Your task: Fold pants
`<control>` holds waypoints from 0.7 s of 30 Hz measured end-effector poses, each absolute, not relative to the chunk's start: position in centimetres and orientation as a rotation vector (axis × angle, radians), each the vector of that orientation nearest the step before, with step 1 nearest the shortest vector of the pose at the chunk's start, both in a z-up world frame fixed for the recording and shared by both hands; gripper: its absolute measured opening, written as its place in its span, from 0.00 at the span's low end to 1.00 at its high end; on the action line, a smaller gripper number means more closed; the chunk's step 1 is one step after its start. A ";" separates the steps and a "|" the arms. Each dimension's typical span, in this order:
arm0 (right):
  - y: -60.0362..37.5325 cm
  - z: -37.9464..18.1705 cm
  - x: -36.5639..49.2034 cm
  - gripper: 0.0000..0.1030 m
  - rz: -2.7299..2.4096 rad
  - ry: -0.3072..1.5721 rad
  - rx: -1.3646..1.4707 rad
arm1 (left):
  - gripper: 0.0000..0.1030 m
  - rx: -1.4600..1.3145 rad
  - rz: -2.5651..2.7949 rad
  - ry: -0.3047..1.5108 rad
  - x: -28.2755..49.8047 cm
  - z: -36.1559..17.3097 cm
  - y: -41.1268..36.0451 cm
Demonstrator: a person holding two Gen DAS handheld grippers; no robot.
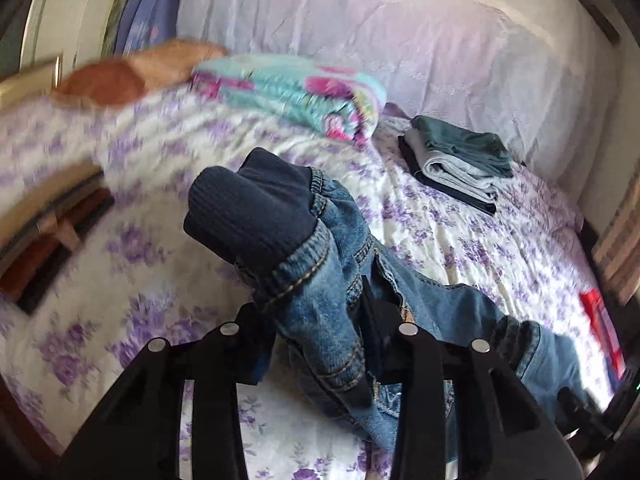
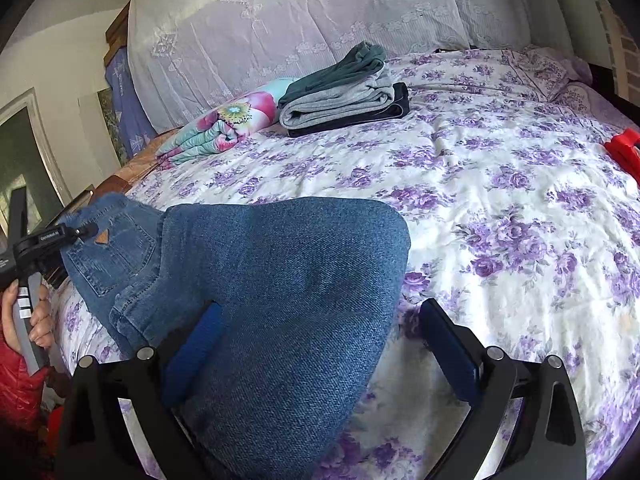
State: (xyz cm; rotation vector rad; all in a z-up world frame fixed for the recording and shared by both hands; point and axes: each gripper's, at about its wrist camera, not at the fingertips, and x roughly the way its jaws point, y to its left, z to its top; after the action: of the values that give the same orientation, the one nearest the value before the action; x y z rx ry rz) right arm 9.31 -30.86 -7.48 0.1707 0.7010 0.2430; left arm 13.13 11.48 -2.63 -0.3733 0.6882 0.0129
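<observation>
- The jeans' (image 1: 320, 280) dark ribbed waistband, bunched and raised, is seen only in the left wrist view
- The back pocket and a hand (image 2: 36, 320) on the handle are shown only by the right wrist view
- The left gripper (image 1: 316, 312) is clamped on the jeans' waist denim
- The right gripper (image 2: 320, 340) is spread wide, one finger against the jeans lying on the bed (image 2: 500, 200)
</observation>
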 end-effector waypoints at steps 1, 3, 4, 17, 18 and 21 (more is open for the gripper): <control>-30.9 -7.5 9.3 0.97 0.242 0.699 0.174 | 0.37 -0.456 -0.001 0.722 13.6 -3.7 12.8; -30.7 -7.5 9.4 0.97 0.241 0.700 0.174 | 0.47 -0.609 -0.050 0.761 14.3 -5.3 14.9; -30.8 -7.5 9.3 0.97 0.241 0.699 0.174 | 0.56 -0.661 -0.075 0.780 14.5 -6.0 15.4; -30.8 -7.5 9.4 0.97 0.242 0.695 0.179 | 0.32 -0.888 -0.177 0.750 14.9 -5.8 17.1; -30.8 -7.5 9.4 0.97 0.241 0.694 0.181 | 0.31 -0.790 -0.150 0.727 14.3 -4.2 15.8; -30.6 -7.5 9.5 0.97 0.231 0.700 0.174 | 0.31 -0.537 -0.114 0.646 12.7 0.2 11.5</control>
State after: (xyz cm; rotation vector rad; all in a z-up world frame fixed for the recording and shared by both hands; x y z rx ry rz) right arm 9.53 -30.64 -7.53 0.1744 0.7003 0.2314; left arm 12.66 11.47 0.23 -0.5374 0.6465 -0.1137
